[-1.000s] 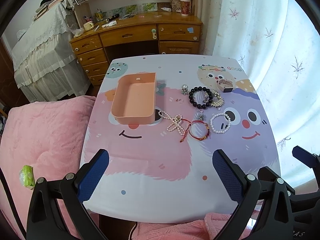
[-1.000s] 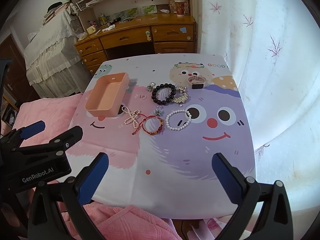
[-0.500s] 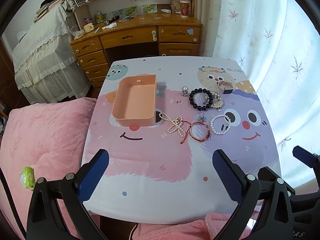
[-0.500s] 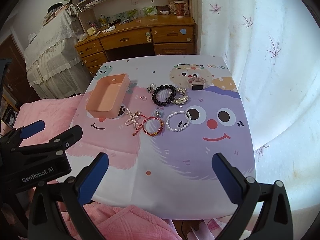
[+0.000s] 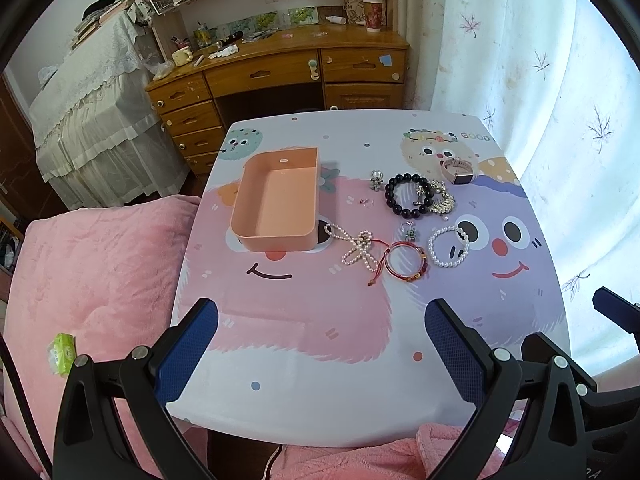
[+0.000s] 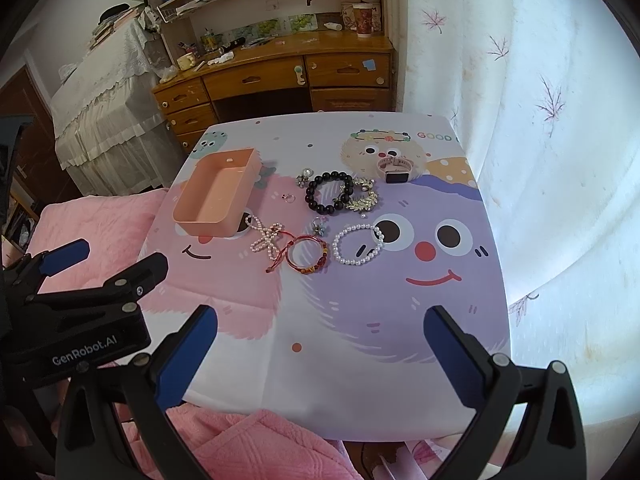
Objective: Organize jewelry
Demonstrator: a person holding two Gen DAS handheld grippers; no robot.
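We hold both grippers (image 5: pixel 320 344) (image 6: pixel 320 344) wide open, empty, above near table edge | jewelry (image 5: pixel 404 264) loose right of empty tray (image 5: pixel 276 204) | we'd approach red bracelet low, pinch one side, avoid pearls (image 5: pixel 356 246).

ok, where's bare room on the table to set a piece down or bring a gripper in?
Free: the near half of the table, between the front edge and the red bracelet; also the right strip past the white pearl bracelet. The tray is empty. Crowded: the patch right of the tray, from the pearl strand back to the black bead bracelet and watch.
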